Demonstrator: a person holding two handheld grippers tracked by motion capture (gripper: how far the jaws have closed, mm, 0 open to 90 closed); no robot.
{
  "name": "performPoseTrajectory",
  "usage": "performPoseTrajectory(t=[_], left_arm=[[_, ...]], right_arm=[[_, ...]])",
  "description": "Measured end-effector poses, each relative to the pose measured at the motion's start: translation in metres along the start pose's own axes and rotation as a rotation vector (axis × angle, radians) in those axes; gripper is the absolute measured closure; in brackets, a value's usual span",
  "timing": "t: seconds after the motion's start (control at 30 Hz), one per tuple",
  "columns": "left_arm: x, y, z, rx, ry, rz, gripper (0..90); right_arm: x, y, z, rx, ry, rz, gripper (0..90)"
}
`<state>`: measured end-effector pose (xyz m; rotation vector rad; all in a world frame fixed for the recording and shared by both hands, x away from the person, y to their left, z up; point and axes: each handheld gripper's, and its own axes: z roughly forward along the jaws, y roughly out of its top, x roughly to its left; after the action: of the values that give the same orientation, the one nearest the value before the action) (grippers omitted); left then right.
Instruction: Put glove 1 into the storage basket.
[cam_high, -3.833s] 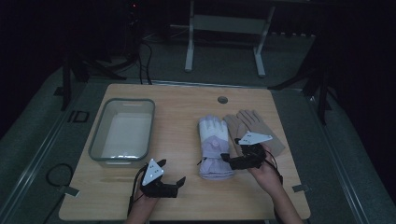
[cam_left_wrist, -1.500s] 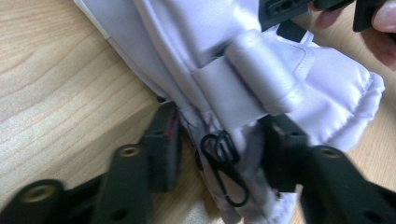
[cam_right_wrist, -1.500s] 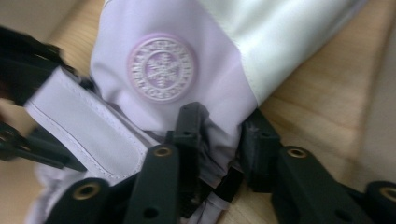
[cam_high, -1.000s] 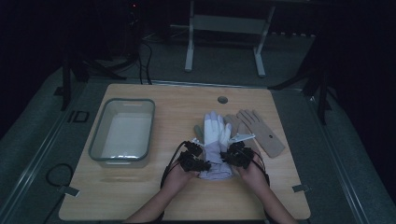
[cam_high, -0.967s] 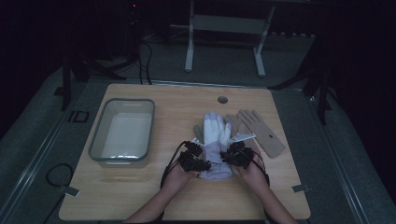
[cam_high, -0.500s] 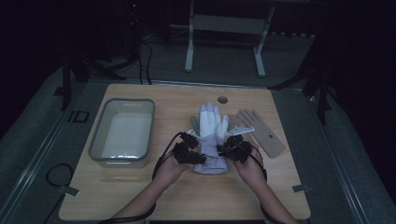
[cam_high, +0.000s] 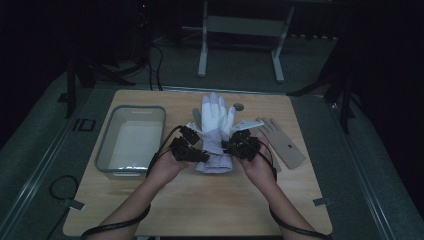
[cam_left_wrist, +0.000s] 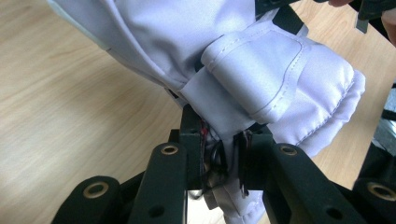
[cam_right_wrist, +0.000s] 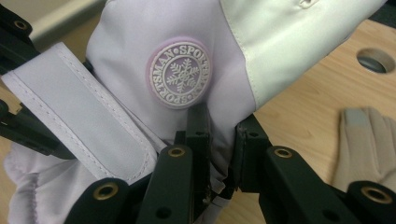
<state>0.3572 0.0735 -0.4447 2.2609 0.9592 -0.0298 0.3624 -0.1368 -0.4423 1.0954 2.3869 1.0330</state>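
Between your two hands, above the middle of the counter (cam_high: 300, 200), the white ski glove (cam_high: 215, 131) now hangs lifted by its cuff; a second ago it lay lower and flatter on the wood, and both hands have since carried it up and a little away from you, so the lift looks under way and the next leg, by my judgement, is a carry toward the grey bin (cam_high: 131, 141) at your left or a neat set-down beside its partner; your left tool (cam_high: 200, 156) is clenched on the cuff's left edge, fabric bunched between the jaws in the left gripper view, and your right tool (cam_high: 226, 148) is clenched on the opposite side just below the round badge (cam_right_wrist: 179, 73); keep both grips matched, since a soft, padded glove will sag and twist if one side leads; its shell is smooth, faintly lilac-white satin-like cloth with stitched seams, a flat strap (cam_right_wrist: 88, 109) across the wrist, a quilted puffy cuff (cam_left_wrist: 317, 112), and a raised rubbery snowflake emblem; the tan glove (cam_high: 281, 140) lies flat on the counter to your right, thin and matte, with a grey fingertip patch; the bin is a rounded rectangular tub, pale inside.
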Motion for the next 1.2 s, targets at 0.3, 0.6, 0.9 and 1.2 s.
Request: performPoseTrajectory(t=[0.3, 0.6, 0.9, 1.2], left_arm=[[0.019, 0.004, -0.042, 0.023, 0.029, 0.007, 76.0], [0.038, -0.004, -0.081, 0.034, 0.069, 0.001, 75.9], [0.065, -0.030, -0.122, 0.052, 0.102, -0.033, 75.9], [0.094, -0.062, -0.152, 0.074, 0.130, -0.066, 75.8]], right_arm=[[0.018, 0.035, 0.005, -0.039, 0.039, -0.009, 78.8], [0.043, 0.071, 0.017, -0.051, 0.074, -0.023, 78.8], [0.083, 0.099, 0.040, -0.052, 0.120, -0.048, 78.7], [0.124, 0.121, 0.070, -0.040, 0.159, -0.063, 78.7]])
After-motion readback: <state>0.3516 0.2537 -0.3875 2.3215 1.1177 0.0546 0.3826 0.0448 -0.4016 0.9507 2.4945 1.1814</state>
